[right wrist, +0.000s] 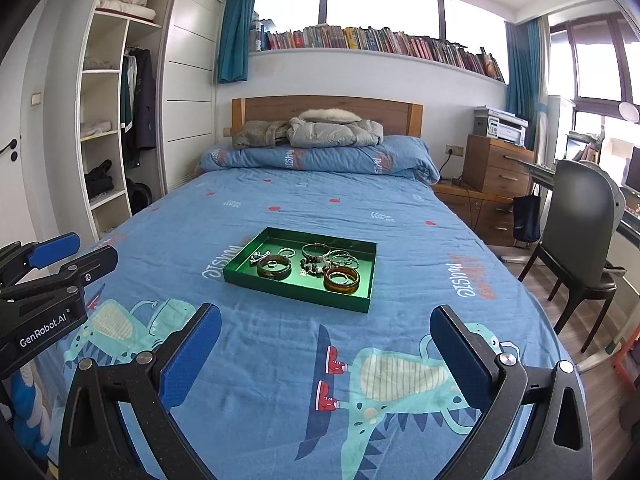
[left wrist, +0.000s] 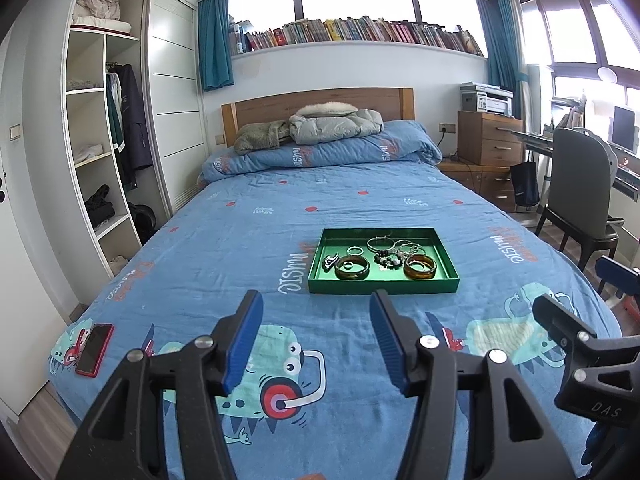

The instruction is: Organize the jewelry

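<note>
Hovering over the bed (left wrist: 248, 240), both left gripper (left wrist: 316, 344) and right gripper (right wrist: 326, 354) spread wide and empty; jewelry (left wrist: 386, 258) lying heaped inside the green tray (left wrist: 382, 284), likely risking tangled bracelets snagging together.

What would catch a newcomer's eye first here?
The shallow green rectangular tray mid-bed, holding amber bangles, silver rings and beads. Under it lies the blue cartoon-dinosaur bedspread. A red-cased phone lies near the bed's front left corner.
</note>
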Motion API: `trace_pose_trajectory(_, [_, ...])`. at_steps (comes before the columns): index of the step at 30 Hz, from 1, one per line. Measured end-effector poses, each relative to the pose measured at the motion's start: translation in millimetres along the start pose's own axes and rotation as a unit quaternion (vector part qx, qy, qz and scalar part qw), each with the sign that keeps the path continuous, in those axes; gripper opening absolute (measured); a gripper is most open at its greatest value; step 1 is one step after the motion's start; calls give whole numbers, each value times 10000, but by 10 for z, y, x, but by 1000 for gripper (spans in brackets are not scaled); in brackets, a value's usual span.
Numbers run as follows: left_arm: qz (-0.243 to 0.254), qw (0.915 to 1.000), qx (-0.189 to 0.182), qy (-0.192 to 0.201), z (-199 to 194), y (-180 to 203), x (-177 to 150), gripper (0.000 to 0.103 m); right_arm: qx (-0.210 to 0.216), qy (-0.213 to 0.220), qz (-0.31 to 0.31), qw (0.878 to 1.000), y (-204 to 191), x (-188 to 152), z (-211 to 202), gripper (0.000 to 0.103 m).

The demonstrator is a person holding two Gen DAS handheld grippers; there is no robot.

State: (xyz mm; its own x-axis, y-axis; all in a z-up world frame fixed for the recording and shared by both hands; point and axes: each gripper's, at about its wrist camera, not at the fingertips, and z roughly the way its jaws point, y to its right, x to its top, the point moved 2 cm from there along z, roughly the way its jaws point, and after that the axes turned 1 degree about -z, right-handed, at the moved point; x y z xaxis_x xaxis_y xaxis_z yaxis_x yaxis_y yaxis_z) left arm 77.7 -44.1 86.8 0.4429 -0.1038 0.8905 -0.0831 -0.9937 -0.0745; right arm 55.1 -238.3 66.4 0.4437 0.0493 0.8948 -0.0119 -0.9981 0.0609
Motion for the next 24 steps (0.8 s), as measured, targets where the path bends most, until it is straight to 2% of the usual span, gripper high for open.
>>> trace_pose_trajectory(24, [43, 9998, -58, -158, 116, 44, -82, 54, -279, -78, 27, 9996, 195, -157, 115, 103])
